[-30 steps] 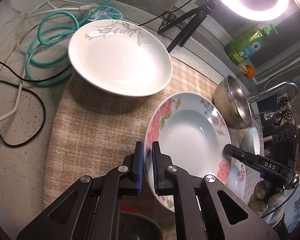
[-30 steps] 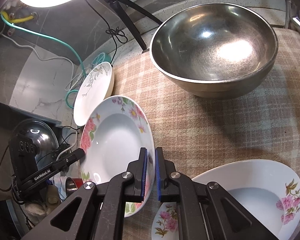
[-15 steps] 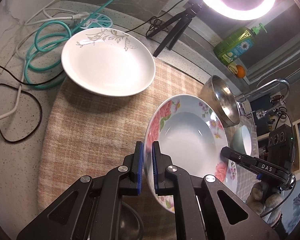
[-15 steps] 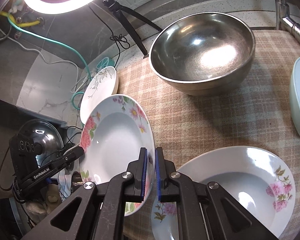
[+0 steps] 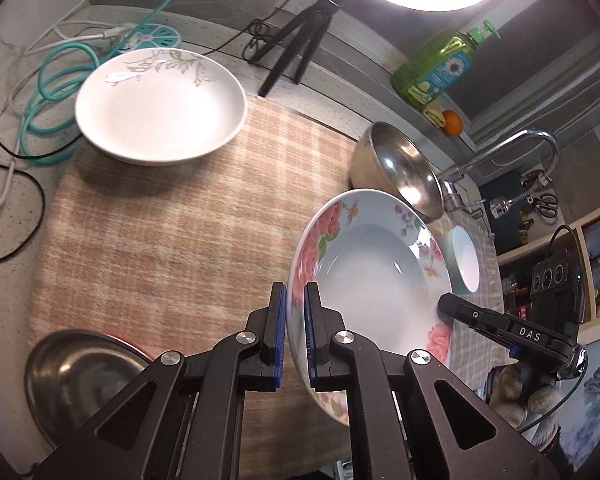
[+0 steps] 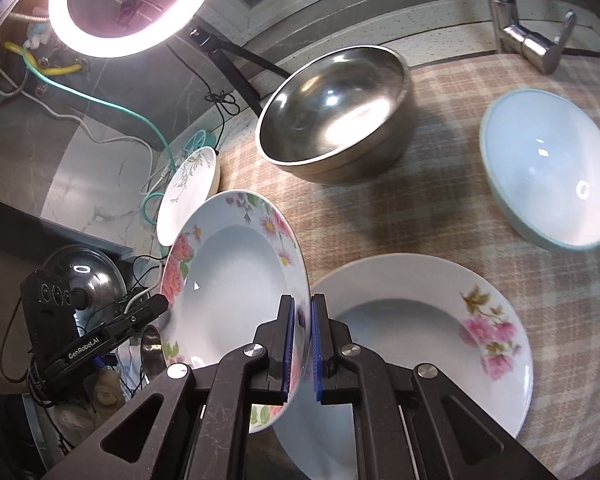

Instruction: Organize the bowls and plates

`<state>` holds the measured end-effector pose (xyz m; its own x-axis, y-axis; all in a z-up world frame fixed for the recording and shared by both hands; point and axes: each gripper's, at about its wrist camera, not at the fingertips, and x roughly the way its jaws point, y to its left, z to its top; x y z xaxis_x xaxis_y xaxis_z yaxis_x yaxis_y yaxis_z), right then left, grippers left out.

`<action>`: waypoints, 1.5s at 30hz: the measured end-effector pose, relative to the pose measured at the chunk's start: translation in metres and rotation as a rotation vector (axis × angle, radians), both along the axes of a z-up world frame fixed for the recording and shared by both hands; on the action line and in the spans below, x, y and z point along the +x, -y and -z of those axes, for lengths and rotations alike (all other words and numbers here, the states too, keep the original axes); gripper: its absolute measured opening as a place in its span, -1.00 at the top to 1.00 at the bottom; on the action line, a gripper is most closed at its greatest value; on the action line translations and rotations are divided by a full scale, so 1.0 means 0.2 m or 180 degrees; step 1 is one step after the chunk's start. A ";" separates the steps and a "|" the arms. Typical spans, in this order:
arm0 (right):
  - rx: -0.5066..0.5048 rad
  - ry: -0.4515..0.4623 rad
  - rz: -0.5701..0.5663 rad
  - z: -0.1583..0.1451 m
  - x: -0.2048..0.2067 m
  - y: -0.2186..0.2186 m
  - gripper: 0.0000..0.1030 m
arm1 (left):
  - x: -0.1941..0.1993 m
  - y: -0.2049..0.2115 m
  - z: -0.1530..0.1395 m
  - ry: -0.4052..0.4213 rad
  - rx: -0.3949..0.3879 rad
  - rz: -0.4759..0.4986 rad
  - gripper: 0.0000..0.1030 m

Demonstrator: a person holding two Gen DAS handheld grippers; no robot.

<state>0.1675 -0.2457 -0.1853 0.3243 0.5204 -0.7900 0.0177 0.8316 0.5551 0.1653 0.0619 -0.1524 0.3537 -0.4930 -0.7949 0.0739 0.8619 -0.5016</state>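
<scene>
Two grippers clamp one rose-patterned deep plate (image 5: 374,276) by opposite rims and hold it tilted above the plaid cloth (image 5: 172,232): the left gripper (image 5: 296,336) on its left rim, the right gripper (image 6: 302,348) on its right rim. Beneath it on the right lies a white plate with pink flowers (image 6: 420,344). Farther off stand a steel bowl (image 6: 332,116) and a pale blue bowl (image 6: 548,168); a leaf-patterned white plate (image 5: 160,108) sits far left, near teal cable (image 5: 48,92) on the tabletop (image 5: 8,208)
</scene>
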 end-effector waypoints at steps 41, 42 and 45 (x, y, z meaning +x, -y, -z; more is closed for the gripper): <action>-0.0036 -0.0166 0.0399 0.10 -0.37 0.49 0.85 | -0.20 0.47 0.14 -0.0198 0.0034 0.0383 0.87; -0.0035 -0.0174 0.0409 0.11 -0.37 0.50 0.85 | -0.20 0.48 0.14 -0.0200 0.0032 0.0386 0.87; -0.0034 -0.0194 0.0419 0.12 -0.38 0.51 0.85 | -0.20 0.49 0.14 -0.0202 0.0044 0.0397 0.87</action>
<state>0.0915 -0.3484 -0.2098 0.3404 0.4680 -0.8156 0.1604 0.8257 0.5408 0.1249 -0.0359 -0.1805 0.2392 -0.5187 -0.8208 0.1495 0.8549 -0.4967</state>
